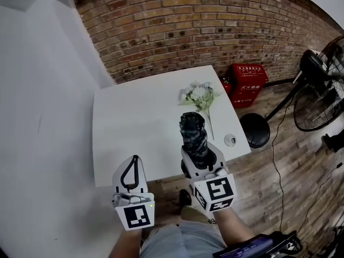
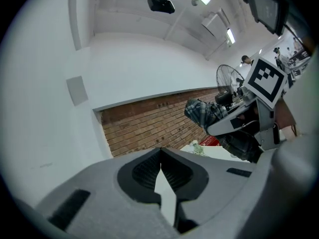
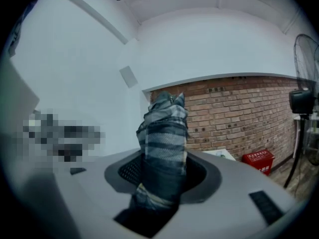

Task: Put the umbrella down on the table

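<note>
A folded umbrella [image 1: 193, 133] of dark grey plaid cloth sticks out forward from my right gripper [image 1: 201, 153], which is shut on its lower part. It hangs over the near right part of the white table [image 1: 134, 117]. In the right gripper view the umbrella [image 3: 162, 143] rises between the pads of my right gripper [image 3: 162, 169]. My left gripper [image 1: 134, 160] is at the table's front edge, shut and empty. The left gripper view has my left gripper [image 2: 160, 156] with tips together, and the umbrella [image 2: 203, 114] to the right.
A bunch of white flowers [image 1: 200, 95] lies on the table's far right part, and a small round object [image 1: 230, 140] sits near its right edge. Beyond stand a brick wall [image 1: 204, 26], a red box [image 1: 247, 85] and a floor fan [image 1: 317, 95] with a black base [image 1: 255, 129].
</note>
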The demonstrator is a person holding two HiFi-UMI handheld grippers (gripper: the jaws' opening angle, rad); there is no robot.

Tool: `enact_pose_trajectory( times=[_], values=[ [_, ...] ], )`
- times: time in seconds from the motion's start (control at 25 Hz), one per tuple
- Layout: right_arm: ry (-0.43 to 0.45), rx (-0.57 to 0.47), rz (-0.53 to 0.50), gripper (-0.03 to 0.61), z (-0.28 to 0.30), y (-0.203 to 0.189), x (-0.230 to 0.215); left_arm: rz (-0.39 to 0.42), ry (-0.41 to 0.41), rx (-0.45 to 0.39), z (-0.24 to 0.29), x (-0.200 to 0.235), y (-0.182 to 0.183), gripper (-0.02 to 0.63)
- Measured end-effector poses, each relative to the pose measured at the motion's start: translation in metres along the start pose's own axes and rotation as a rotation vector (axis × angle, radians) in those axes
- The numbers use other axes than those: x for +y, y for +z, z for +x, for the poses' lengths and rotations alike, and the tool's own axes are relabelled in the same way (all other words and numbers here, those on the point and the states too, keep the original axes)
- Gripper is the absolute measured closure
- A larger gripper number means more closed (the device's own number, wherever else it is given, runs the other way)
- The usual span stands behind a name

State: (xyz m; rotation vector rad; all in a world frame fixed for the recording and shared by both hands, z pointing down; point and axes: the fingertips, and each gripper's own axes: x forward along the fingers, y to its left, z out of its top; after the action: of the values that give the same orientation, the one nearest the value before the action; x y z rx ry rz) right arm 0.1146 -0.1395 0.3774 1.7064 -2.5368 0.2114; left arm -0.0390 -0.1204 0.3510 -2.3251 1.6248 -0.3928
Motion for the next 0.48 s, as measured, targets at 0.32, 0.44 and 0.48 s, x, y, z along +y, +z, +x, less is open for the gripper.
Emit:
enact_pose_trajectory(
  times=[0.32, 0.44, 0.48],
  values=[
    [0.077, -0.027, -0.024, 0.396, 0.062, 0.026, -0.022, 0.015, 0.098, -0.006, 0.05, 0.027, 0.014, 0.606],
    [0.108, -0.045, -0.037, 0.396, 0.078, 0.039, -0.02, 0.013, 0.142, -0.023, 0.056, 0.041, 0.021, 0.604],
    [0.119, -0.053, -0.042, 0.396, 0.083, 0.043, -0.019, 0.015, 0.155, -0.028, 0.057, 0.045, 0.023, 0.606]
  ],
)
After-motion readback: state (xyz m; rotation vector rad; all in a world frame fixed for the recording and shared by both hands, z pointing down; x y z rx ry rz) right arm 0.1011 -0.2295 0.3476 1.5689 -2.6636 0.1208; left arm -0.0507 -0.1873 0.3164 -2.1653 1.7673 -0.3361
